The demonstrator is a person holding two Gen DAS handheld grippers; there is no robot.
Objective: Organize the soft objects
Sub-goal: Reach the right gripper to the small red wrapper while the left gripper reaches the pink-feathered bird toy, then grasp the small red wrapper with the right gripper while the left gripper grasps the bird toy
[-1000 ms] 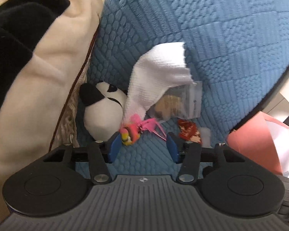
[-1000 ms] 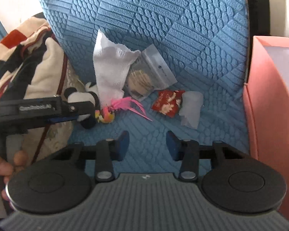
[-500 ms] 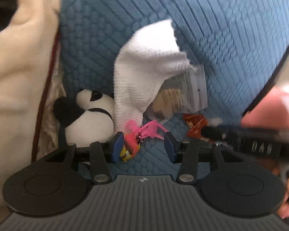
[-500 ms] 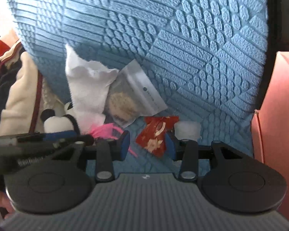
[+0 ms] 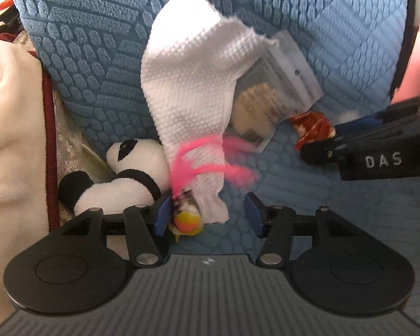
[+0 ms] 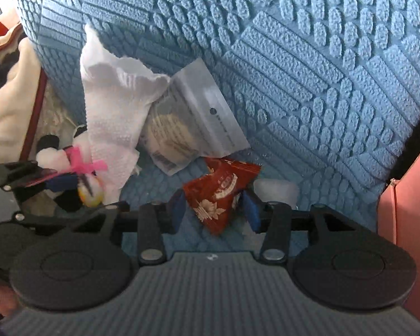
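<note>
On the blue quilted cushion point(image 5: 336, 44) lie a white cloth point(image 5: 193, 89), a toy panda point(image 5: 126, 176), a pink-feathered toy with a yellow ball point(image 5: 186, 221), a clear bag point(image 5: 268, 103) and a red packet point(image 6: 221, 193). My left gripper point(image 5: 207, 215) is low over the feathered toy. Its jaws are opening; the ball rests by the left finger and the cloth's tip hangs between them. My right gripper point(image 6: 214, 210) straddles the red packet, jaws opening, pads not pressing it. A small white wad point(image 6: 275, 189) lies just beyond the right finger.
A cream and dark blanket point(image 5: 11, 112) is heaped to the left of the cushion. A pink box point(image 6: 406, 196) stands close on the right. Each gripper shows in the other's view: the right gripper point(image 5: 378, 145) beside the red packet point(image 5: 313, 130), the left gripper point(image 6: 42, 179) by the panda point(image 6: 51, 151).
Both grippers have come down closer to the cushion. The left one rolled and now sits over the feathered toy. The red packet has come between the right gripper's fingers.
</note>
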